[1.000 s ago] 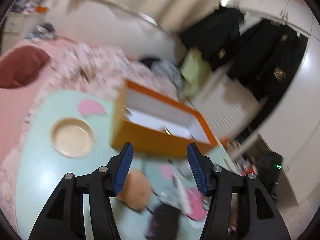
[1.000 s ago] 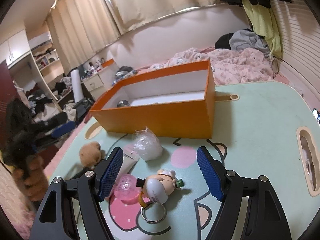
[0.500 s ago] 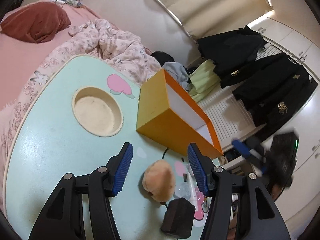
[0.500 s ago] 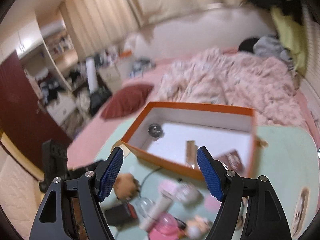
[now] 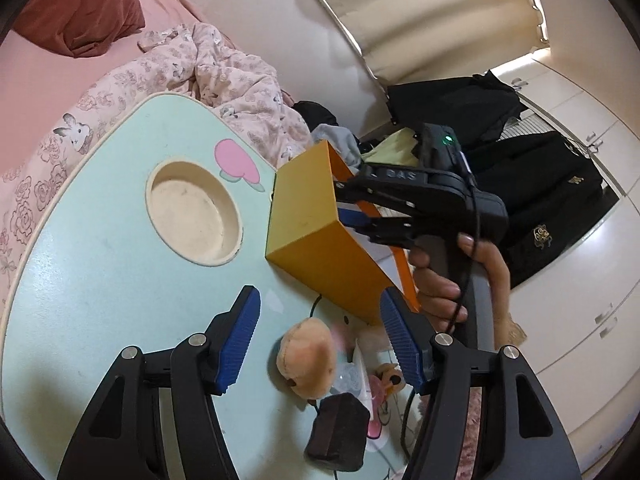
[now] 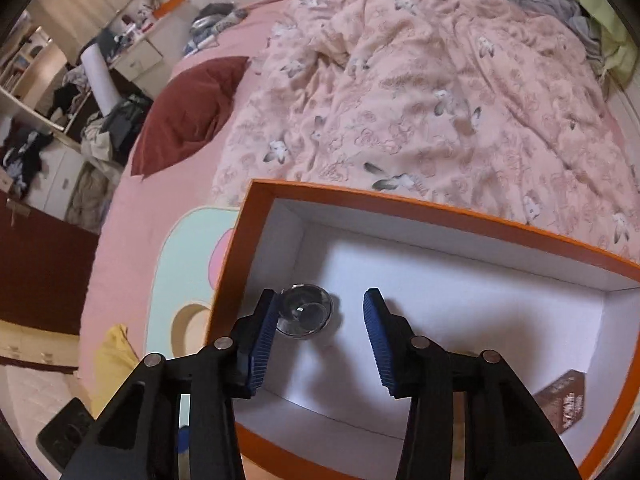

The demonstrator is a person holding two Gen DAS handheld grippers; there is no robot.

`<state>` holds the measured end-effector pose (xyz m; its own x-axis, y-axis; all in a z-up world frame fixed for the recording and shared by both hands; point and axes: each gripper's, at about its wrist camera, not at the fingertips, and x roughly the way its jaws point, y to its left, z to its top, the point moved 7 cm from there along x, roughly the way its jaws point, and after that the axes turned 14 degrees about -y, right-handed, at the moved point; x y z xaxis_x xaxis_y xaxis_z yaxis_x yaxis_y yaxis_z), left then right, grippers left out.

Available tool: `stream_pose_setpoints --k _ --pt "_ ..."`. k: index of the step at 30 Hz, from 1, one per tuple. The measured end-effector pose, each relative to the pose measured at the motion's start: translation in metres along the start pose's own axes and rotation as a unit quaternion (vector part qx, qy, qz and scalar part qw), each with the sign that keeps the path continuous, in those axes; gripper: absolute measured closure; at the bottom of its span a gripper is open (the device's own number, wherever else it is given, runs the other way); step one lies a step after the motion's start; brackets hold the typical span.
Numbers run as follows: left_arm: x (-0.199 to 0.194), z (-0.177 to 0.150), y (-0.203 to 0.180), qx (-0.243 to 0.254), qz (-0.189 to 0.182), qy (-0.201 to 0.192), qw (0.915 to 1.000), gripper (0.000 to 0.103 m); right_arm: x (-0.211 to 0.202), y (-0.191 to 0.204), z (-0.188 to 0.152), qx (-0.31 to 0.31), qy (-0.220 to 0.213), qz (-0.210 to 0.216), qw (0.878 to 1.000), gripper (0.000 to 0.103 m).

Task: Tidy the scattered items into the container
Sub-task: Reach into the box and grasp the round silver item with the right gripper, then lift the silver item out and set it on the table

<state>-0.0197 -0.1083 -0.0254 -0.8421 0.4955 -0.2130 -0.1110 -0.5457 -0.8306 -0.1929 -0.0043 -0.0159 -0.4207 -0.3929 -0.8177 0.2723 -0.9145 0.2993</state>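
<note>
The orange box (image 5: 316,236) stands on the mint table (image 5: 100,280). My left gripper (image 5: 320,336) hovers low over the table, its jaws opening, and a tan plush toy (image 5: 308,360) lies just below between the pads, untouched. A black block (image 5: 340,432), a white tube and pink trinkets (image 5: 378,388) lie to its right. My right gripper (image 6: 320,332) points down into the box (image 6: 440,208), its jaws closing with nothing between them. A round shiny item (image 6: 306,312) rests on the box floor by its left pad, and a brown packet (image 6: 564,400) lies at the right.
A round recess (image 5: 192,212) is sunk into the table left of the box. A hand (image 5: 448,280) holds the right gripper (image 5: 360,208) above the box's far end. A pink quilt (image 6: 420,92) and a dark red pillow (image 6: 188,112) cover the bed behind.
My right gripper swung from the trinkets on the table to above the box's inside and its jaws narrowed. My left gripper sank towards the plush toy and rolled.
</note>
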Motion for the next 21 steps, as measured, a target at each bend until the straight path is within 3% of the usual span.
stream_pose_setpoints --k 3,7,14,18,21 --pt "0.001 0.000 0.000 -0.002 -0.002 0.004 1.0000 0.040 0.008 0.001 -0.005 -0.020 0.016 -0.018 1.000 0.059" --pt "0.000 0.001 0.000 -0.002 -0.001 0.002 1.0000 0.040 0.015 0.002 -0.006 -0.030 0.009 -0.020 0.999 0.072" --pt "0.001 -0.001 -0.001 0.000 0.000 0.005 1.0000 0.040 0.016 0.001 0.000 -0.046 -0.014 -0.027 0.998 0.073" --pt "0.000 -0.001 0.000 0.000 -0.001 0.003 1.0000 0.040 -0.008 -0.002 0.002 -0.040 -0.043 -0.015 0.998 0.073" --pt "0.001 -0.003 0.000 0.001 0.000 0.006 1.0000 0.040 -0.048 0.000 -0.005 -0.049 -0.078 0.010 0.996 0.073"
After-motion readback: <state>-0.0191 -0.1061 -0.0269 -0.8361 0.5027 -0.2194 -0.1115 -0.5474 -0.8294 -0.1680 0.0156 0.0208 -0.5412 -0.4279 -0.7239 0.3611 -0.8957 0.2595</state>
